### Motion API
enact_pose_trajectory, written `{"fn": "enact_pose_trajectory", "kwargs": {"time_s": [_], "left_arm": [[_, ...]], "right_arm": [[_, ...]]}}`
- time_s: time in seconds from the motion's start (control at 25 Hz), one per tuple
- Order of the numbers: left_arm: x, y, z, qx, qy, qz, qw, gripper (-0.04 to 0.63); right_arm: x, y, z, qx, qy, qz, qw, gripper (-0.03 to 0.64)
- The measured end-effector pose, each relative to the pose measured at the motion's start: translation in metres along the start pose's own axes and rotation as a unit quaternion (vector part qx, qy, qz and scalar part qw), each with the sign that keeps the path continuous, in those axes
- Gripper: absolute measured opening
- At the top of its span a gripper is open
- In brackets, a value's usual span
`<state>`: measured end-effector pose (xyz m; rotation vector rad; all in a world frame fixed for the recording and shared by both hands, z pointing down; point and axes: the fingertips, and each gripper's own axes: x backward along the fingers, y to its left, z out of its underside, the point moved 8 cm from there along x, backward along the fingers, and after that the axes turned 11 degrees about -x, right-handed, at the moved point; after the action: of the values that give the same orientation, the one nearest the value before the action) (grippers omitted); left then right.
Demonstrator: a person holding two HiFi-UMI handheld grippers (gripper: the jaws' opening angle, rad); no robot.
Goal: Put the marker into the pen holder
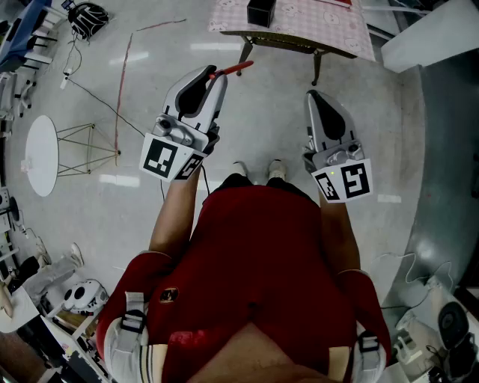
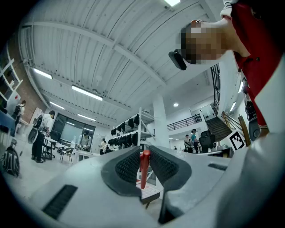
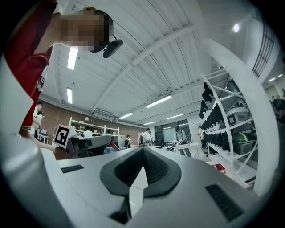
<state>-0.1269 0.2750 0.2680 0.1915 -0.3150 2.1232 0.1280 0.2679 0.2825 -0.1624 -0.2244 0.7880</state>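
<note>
1. Floor [image 1: 150,112] of pale polished concrete fills most of the head view, and a thin cable trails across its left part.
2. Person [image 1: 254,262] in a red shirt stands on it, seen from straight above, holding one gripper in each hand out in front.
3. Table [image 1: 329,26] under a pink checked cloth stands at the top edge of the head view, ahead of the person, with both grippers short of it.
4. Left gripper [image 1: 212,72] points toward the table, its ribbed pads clamped on a red marker.
5. Right gripper [image 1: 314,96] hangs beside it, well apart, with its jaws pressed together and nothing between them.
6. Pen holder [image 1: 260,11], a small black box partly cut off by the top edge, sits on the cloth, well apart from both grippers.
7. Marker [image 1: 233,69] sticks out past the left gripper's jaw tips, slanting up to the right above the floor, near the table's front leg. In the left gripper view it stands upright between the pads.
</note>
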Motion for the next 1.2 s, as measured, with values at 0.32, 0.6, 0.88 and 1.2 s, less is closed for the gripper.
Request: {"fn": "enact_pose_trajectory", "kwargs": {"time_s": [0.32,0.6,0.88,1.2], "left_arm": [[0.004,0.01,0.004,0.005,-0.004,0.007,1.0,0.071],[0.016,0.029,0.007,0.008,-0.008,0.015,0.9998,0.071],[0.023,0.049,0.016,0.007,-0.013,0.025,0.9996,0.071],[0.017,0.068,0.01,0.012,-0.016,0.023,0.9995,0.071]], "right_arm": [[-0.007,0.006,0.003,-0.003,-0.008,0.012,1.0,-0.002],[-0.021,0.022,0.011,-0.005,-0.01,0.022,1.0,-0.002],[-0.038,0.034,0.025,-0.002,-0.01,0.027,1.0,-0.001],[-0.052,0.033,0.017,-0.002,-0.005,0.03,1.0,-0.002]]}}
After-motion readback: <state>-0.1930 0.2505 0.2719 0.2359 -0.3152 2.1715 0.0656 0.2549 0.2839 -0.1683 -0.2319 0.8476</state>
